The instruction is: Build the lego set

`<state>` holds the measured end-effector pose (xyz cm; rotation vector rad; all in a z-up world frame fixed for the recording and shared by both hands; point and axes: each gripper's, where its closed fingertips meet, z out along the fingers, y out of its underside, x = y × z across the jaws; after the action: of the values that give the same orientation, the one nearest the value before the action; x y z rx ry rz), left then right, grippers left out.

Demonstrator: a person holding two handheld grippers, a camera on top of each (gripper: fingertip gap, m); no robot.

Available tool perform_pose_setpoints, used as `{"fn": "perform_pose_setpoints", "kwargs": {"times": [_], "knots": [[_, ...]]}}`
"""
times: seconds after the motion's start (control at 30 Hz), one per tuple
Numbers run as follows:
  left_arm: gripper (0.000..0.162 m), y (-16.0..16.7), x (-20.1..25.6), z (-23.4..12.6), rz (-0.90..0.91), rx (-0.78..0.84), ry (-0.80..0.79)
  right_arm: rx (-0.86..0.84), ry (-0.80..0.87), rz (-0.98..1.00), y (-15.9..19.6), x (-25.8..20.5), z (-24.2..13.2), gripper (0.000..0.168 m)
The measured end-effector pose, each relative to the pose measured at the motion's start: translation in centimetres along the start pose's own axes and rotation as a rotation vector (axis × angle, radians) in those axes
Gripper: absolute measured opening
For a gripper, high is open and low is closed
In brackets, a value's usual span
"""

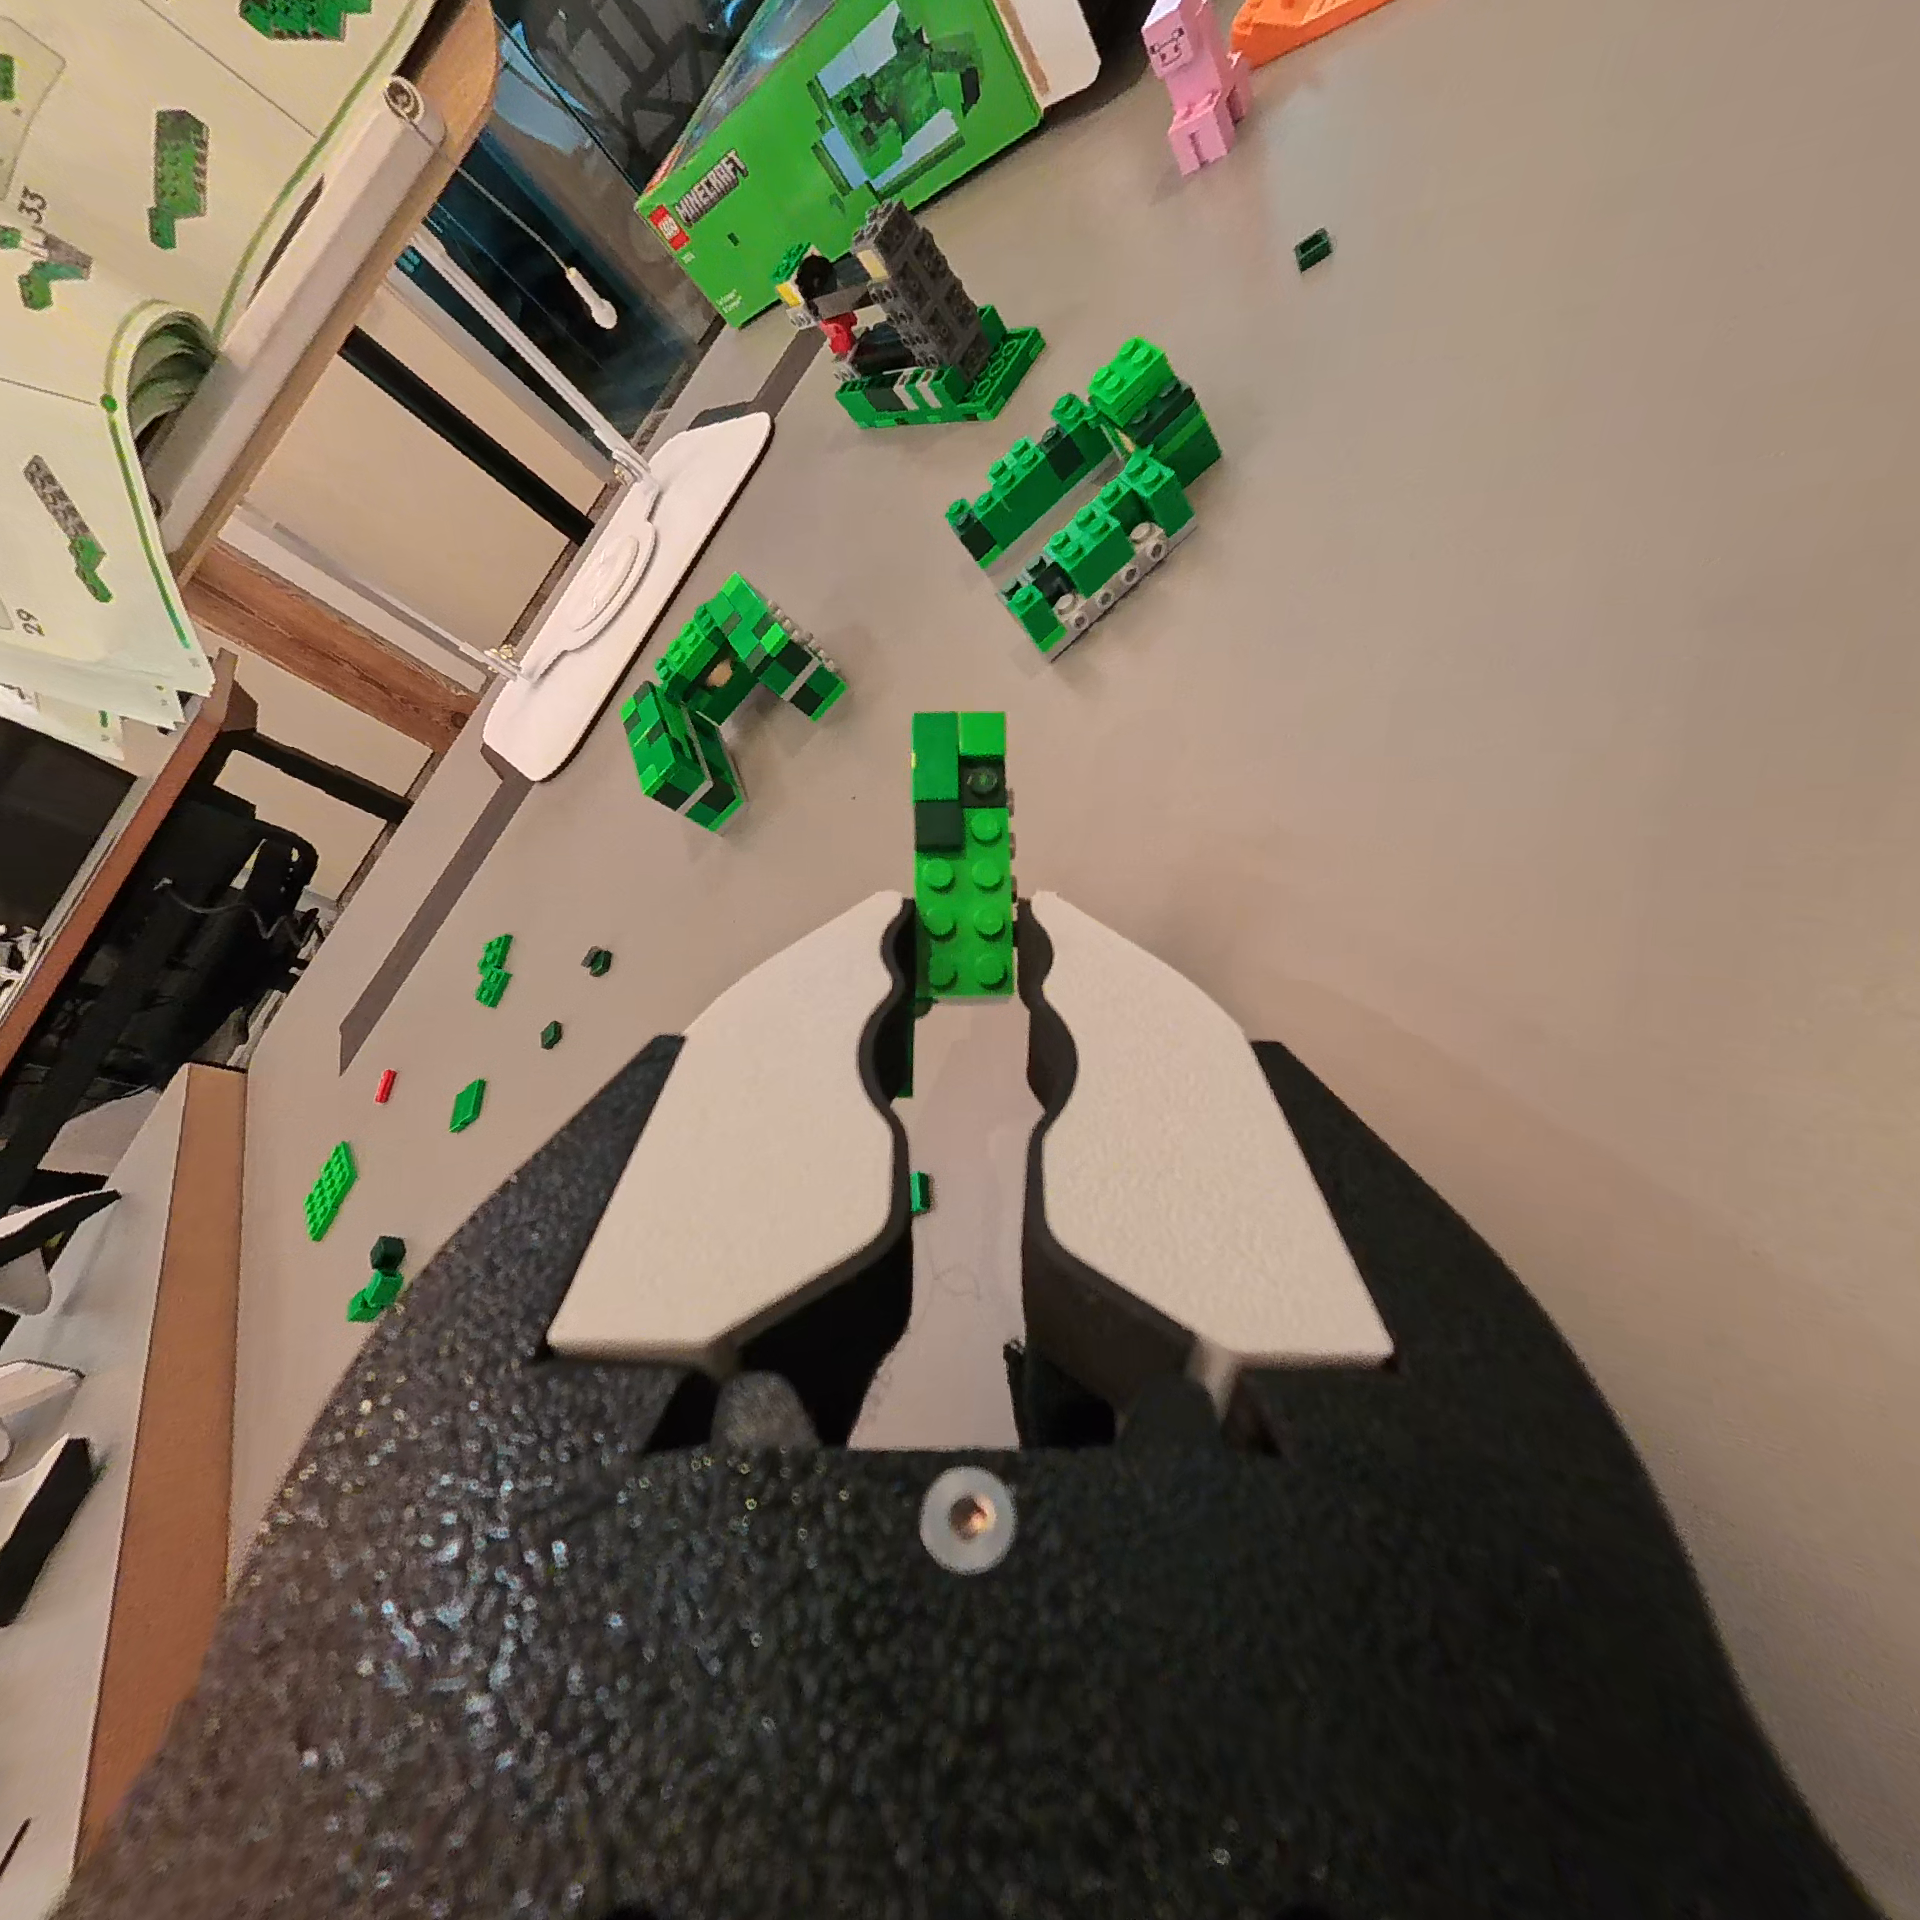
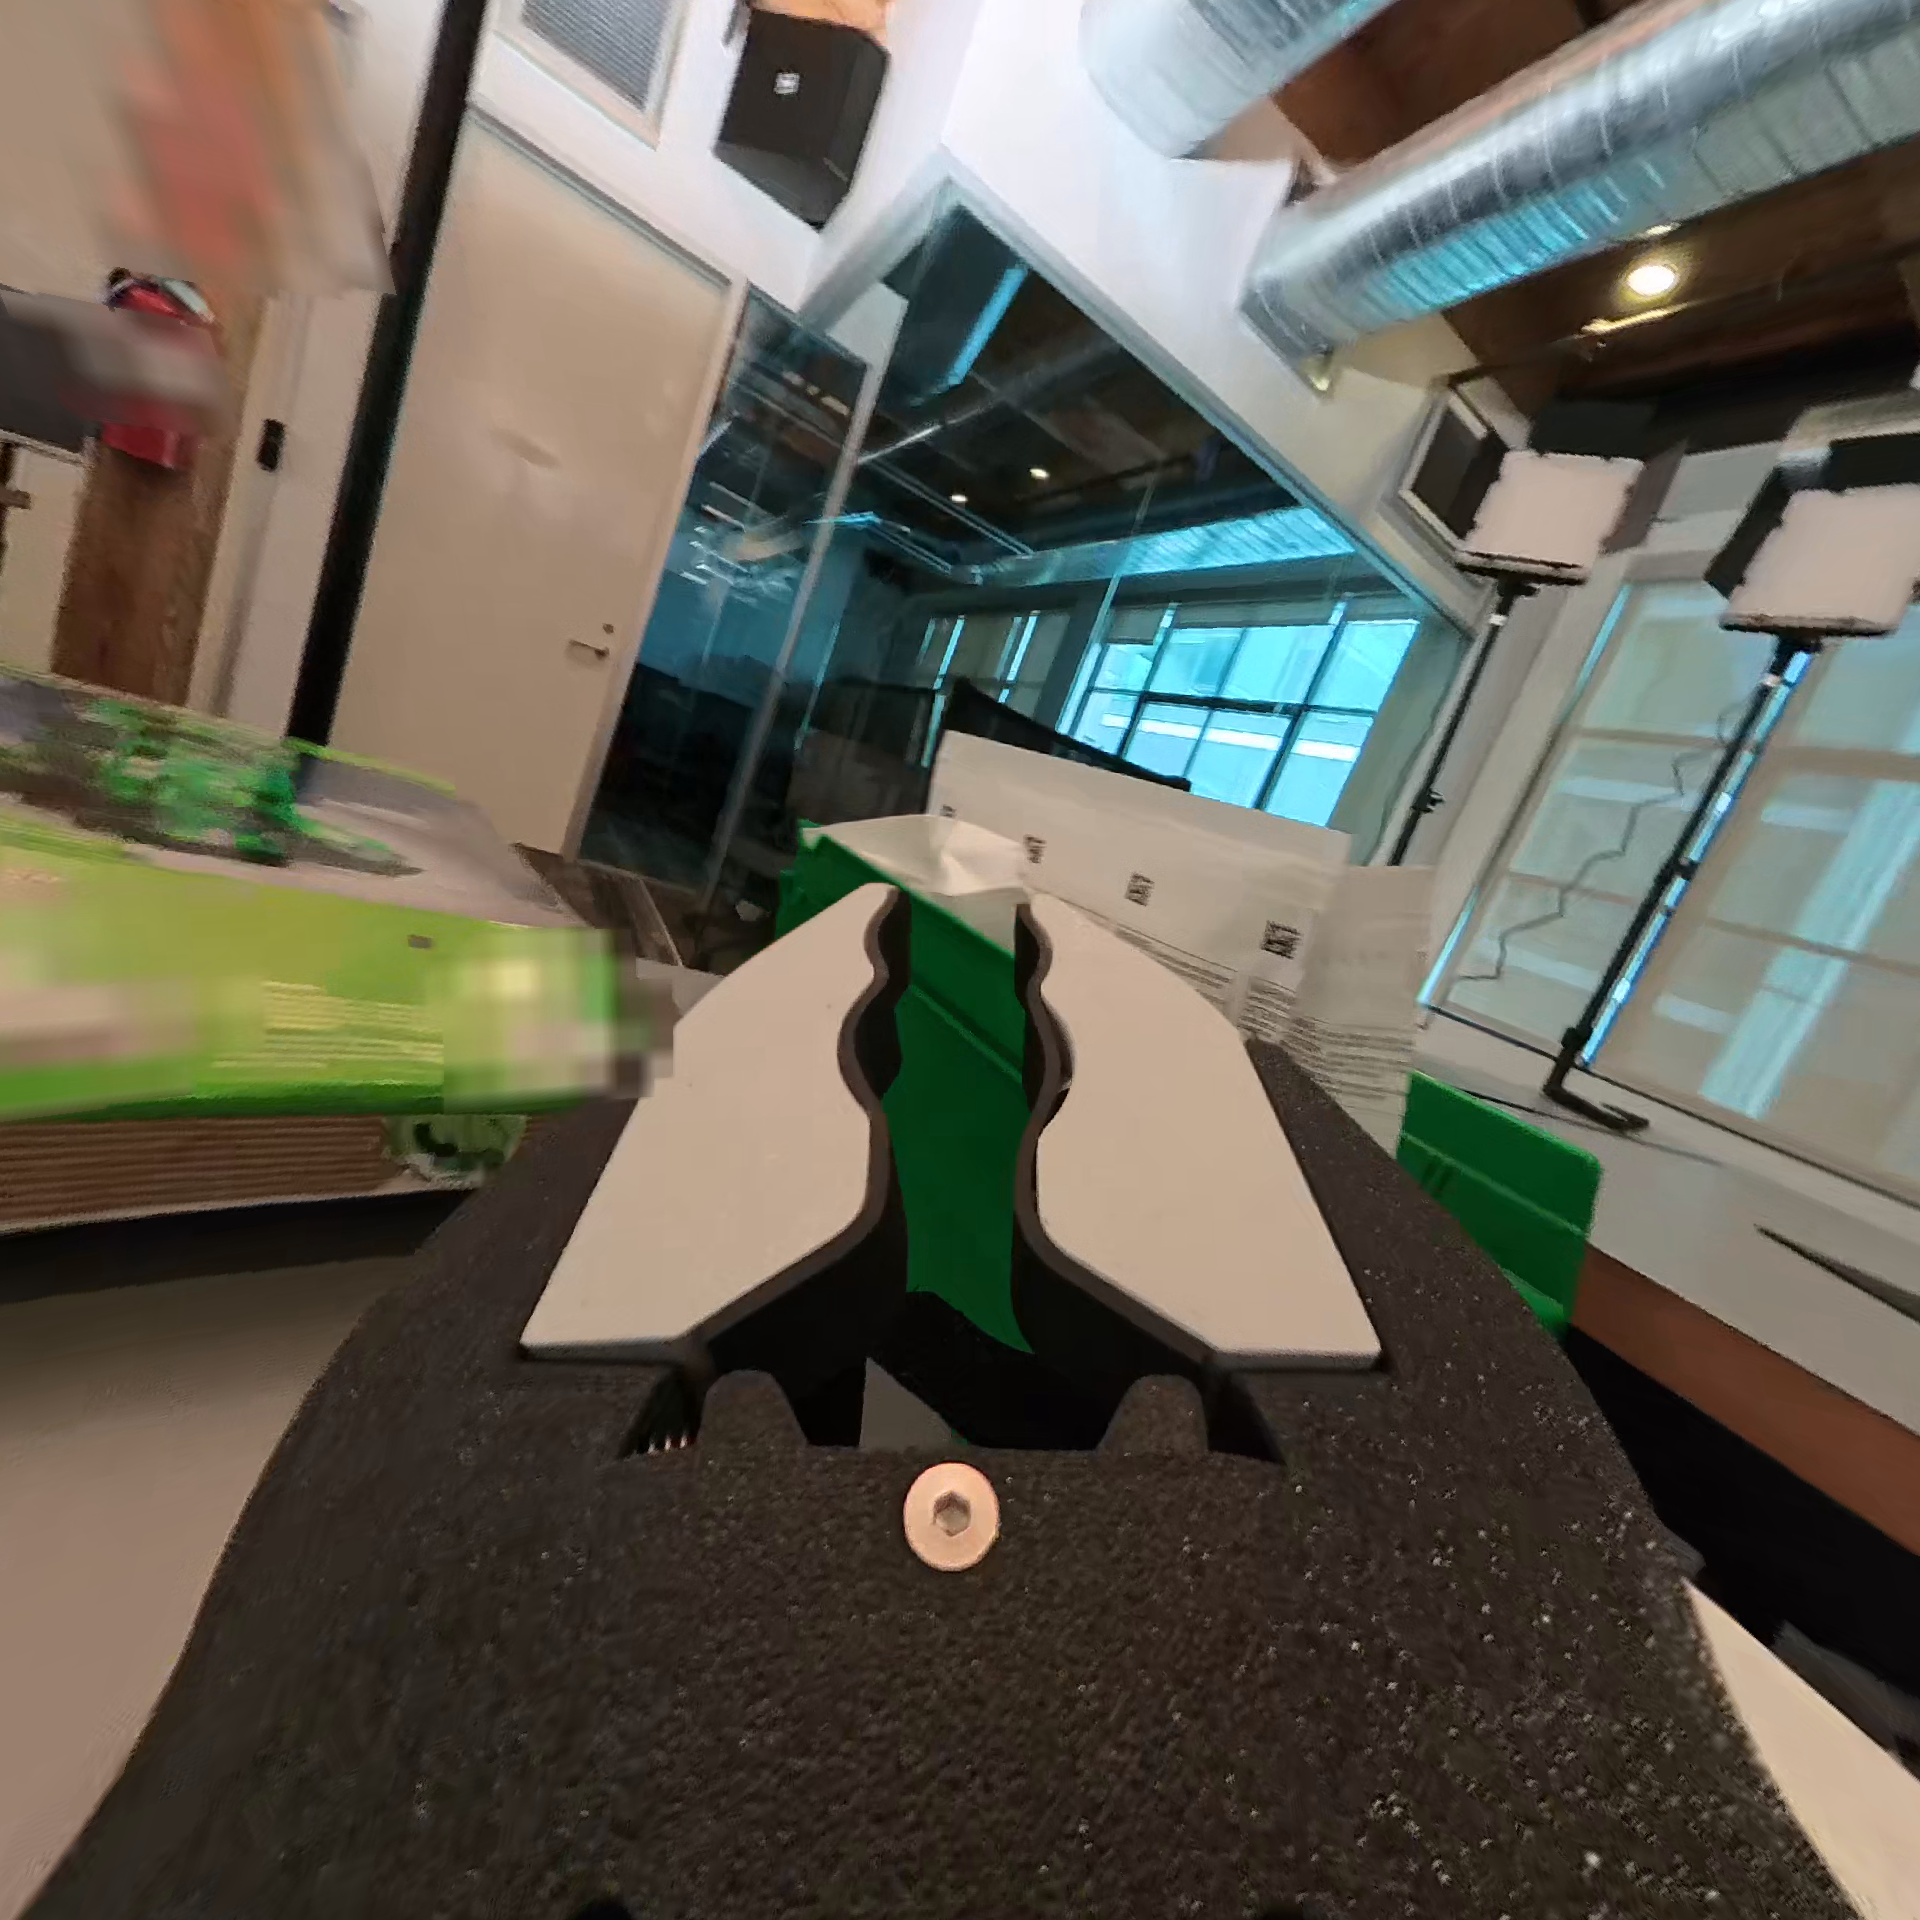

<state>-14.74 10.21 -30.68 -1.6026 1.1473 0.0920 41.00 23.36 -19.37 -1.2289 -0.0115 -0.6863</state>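
My left gripper (image 1: 966, 906) is shut on a long green plate assembly (image 1: 964, 831) with dark green tiles, and holds it above the grey table (image 1: 1507, 883), pointing away from me. On the table beyond it lie a green zigzag sub-build (image 1: 727, 696), a green and grey frame sub-build (image 1: 1091, 499) and a grey tower on a green base (image 1: 914, 332). Loose green plates (image 1: 332, 1190) and a small red piece (image 1: 388, 1085) lie at the left. My right gripper (image 2: 956, 920) points up into the room with a narrow gap between its fingers, and nothing shows in that gap.
The green set box (image 1: 831, 156) and a pink pig figure (image 1: 1200, 88) stand at the far edge. An instruction booklet (image 1: 83, 416) sits on a stand with a white base (image 1: 634, 582). In the right wrist view a green tray (image 2: 956, 1091), white bags (image 2: 1195, 904) and a light stand (image 2: 1621, 883) show. Some 60 cm of space lies between my two pairs of fingers.
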Motion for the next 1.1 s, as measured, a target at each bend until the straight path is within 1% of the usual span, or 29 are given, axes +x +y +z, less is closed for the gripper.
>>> {"fn": "perform_pose_setpoints", "kwargs": {"times": [0.13, 0.2, 0.27, 0.4, 0.53, 0.6, 0.67, 0.7, 0.77, 0.87, 0.93, 1.0, 1.1], "knots": [[0.018, 0.1, 0.0, 0.1, 0.005, -0.009, 0.0, -0.048, -0.071, -0.105, 0.8, -2.1, 0.6, 0.018], [0.018, 0.1, 0.0, 0.1, 0.003, -0.007, -0.003, -0.036, -0.1, -0.099, 0.5, -2.9, 0.5, 0.017], [0.018, 0.1, 0.0, 0.1, -0.002, -0.006, 0.0, -0.039, -0.124, -0.072, 0.4, -3.6, 0.4, 0.013], [0.018, 0.2, 0.1, 0.2, 0.007, -0.01, 0.005, -0.042, -0.223, 0.086, -0.1, -6.2, 0.1, 0.004], [0.018, 0.2, 0.2, 0.2, 0.013, -0.016, 0.003, -0.008, -0.308, 0.05, -1.2, -8.9, -0.4, 0.0], [0.018, 0.3, 0.2, 0.2, 0.013, -0.019, 0.004, 0.008, -0.345, -0.011, -1.5, -9.9, -0.6, 0.0], [0.018, 0.3, 0.2, 0.2, 0.014, -0.021, 0.004, 0.016, -0.342, -0.069, -1.5, -10.1, -0.6, 0.0], [0.018, 0.3, 0.2, 0.2, 0.015, -0.021, 0.004, 0.006, -0.334, -0.059, -1.3, -9.9, -0.4, 0.0], [0.017, 0.3, 0.2, 0.2, 0.016, -0.02, 0.002, -0.014, -0.301, 0.001, -0.8, -8.8, -0.1, 0.0], [0.018, 0.2, 0.1, 0.2, 0.013, -0.015, 0.003, -0.058, -0.225, 0.168, 0.2, -6.4, 0.4, 0.0], [0.017, 0.2, 0.1, 0.2, 0.014, -0.015, 0.004, -0.07, -0.212, 0.258, 0.6, -5.7, 0.4, 0.0], [0.018, 0.3, 0.2, 0.2, 0.016, -0.018, 0.006, -0.074, -0.231, 0.286, 0.7, -5.9, 0.4, 0.0], [0.018, 0.3, 0.2, 0.2, 0.019, -0.022, 0.005, -0.078, -0.256, 0.255, 0.7, -6.6, 0.4, 0.0]]}}
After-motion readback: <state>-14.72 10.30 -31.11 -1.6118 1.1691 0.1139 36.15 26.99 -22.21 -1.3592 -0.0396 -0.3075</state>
